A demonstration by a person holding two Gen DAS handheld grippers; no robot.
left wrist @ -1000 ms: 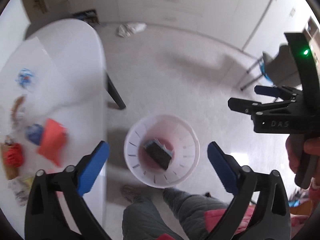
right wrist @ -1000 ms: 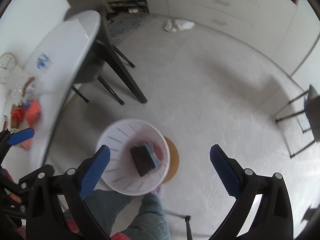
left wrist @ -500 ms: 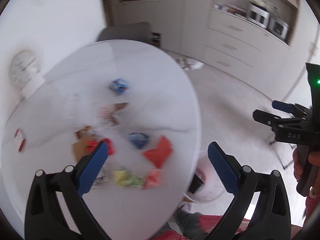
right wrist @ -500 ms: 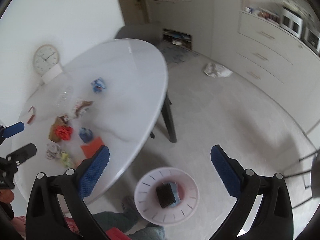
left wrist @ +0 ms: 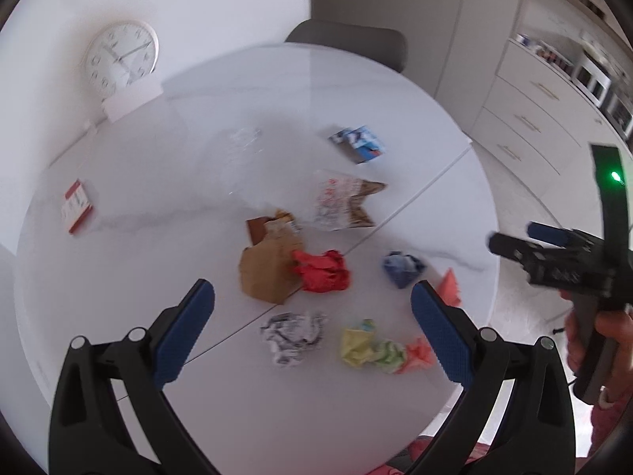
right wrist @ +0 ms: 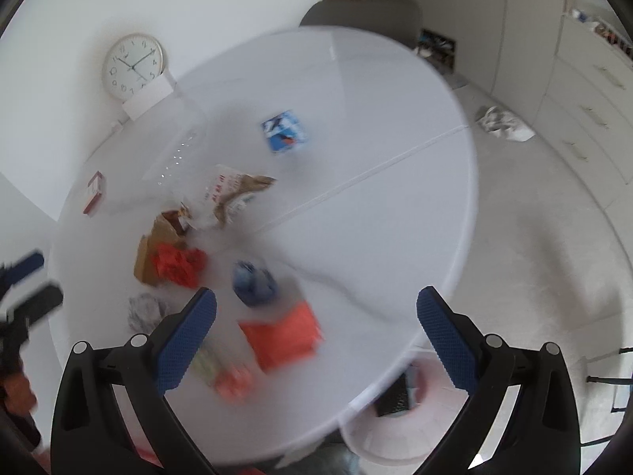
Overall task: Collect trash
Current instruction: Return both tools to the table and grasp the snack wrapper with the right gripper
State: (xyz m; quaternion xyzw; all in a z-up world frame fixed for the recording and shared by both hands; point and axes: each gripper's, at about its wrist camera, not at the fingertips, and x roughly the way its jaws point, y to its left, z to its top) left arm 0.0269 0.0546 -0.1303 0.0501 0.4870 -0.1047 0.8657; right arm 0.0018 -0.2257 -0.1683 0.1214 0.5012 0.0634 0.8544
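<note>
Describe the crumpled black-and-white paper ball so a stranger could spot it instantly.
Start at the round white table, then find the brown paper bag near its middle. Just nearer the camera lies the paper ball: the only crumpled piece in grey newsprint, beside colourful yellow-green wrappers.

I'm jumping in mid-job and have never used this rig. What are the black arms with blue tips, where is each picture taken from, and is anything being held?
There is no robot here: a person holds a two-finger gripper in each hand, and a fisheye camera on each looks forward along its fingers. The black arms with blue pads at the bottom of each picture are that gripper's own fingers.

In the left wrist view the left gripper is open and empty; at the right edge you see the right gripper held in a hand. In the right wrist view the right gripper is also open and empty.

Both look down on a round white table strewn with trash: a crumpled red paper, a brown paper bag, a blue wad, a black-and-white paper ball. A white bin stands on the floor by the table's edge.
</note>
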